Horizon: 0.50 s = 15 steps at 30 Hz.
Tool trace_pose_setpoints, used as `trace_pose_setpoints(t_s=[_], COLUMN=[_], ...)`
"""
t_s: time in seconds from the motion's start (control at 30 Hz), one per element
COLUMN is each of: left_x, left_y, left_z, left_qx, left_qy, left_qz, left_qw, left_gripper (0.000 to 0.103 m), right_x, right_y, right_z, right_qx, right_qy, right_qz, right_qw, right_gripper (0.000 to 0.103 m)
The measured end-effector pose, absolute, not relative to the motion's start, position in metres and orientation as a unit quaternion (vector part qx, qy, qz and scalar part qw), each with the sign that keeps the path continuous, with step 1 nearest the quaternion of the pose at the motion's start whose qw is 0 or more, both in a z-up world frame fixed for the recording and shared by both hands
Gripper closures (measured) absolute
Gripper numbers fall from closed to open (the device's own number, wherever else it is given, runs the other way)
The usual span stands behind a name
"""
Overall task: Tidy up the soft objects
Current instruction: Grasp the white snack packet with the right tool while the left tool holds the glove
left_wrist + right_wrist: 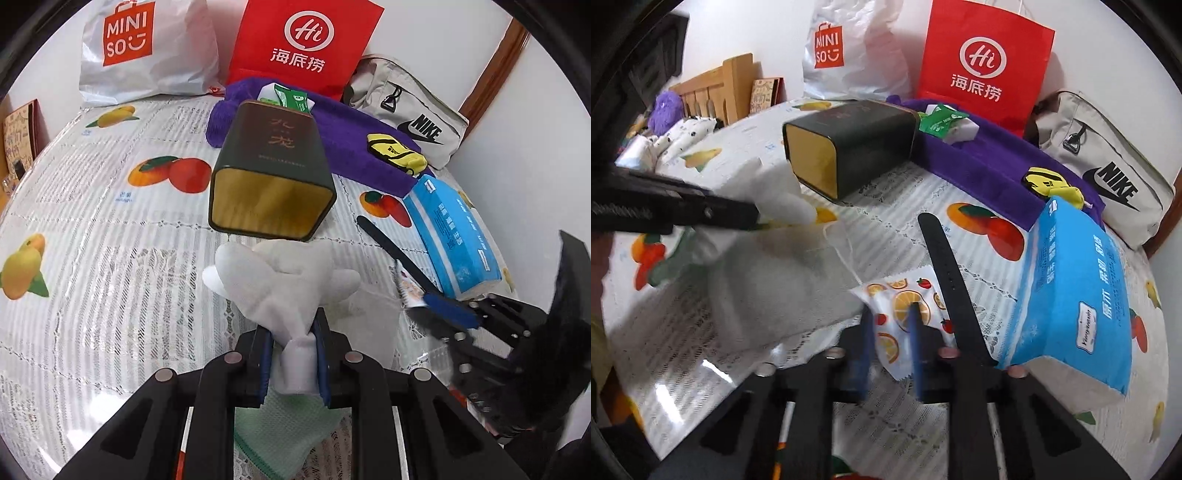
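Note:
My left gripper point(293, 328) is shut on the twisted end of a white soft cloth point(280, 273), which bunches out in front of the fingers. Just beyond it a dark tin box point(273, 177) lies on its side with its gold mouth facing me. In the right wrist view, my right gripper point(891, 314) is shut on a small fruit-print packet point(905, 295) on the table. The left gripper point(750, 216) enters that view from the left with the white cloth point(783, 192). The right gripper point(417, 306) shows at the right of the left wrist view.
A black strap point(945, 273) and a blue tissue pack point(1071, 295) lie right of the packet. A purple towel point(332, 122) at the back carries a green packet point(288, 98) and a yellow item point(397, 151). Bags stand against the wall. A clear plastic bag point(775, 280) lies at the left.

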<state>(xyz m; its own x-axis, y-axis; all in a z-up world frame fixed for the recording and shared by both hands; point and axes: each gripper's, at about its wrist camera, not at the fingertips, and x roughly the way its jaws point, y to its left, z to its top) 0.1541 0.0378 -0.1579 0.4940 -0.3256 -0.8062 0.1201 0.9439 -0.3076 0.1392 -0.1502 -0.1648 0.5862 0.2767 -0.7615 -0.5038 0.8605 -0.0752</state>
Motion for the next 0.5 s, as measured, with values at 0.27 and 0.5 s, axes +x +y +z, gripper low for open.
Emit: trace_pose_setpoints(t_s=[0.27, 0.5], left_x=[0.146, 0.144], left_y=[0.041, 0.038], left_z=[-0.154, -0.156], left_qx=[-0.111, -0.112], left_qy=[0.481, 0.484], left_qz=[-0.125, -0.123], left_qw=[0.86, 0.859], left_gripper=[0.084, 0.084], right_x=[0.111, 0.101], right_y=[-0.197, -0.249], right_z=[-0.131, -0.145], right_qx=[-0.017, 0.043], right_qy=[0.41, 0.44], right_qz=[0.243, 0.188], right_qw=[0.879, 0.877], right_gripper=[0.099, 0.1])
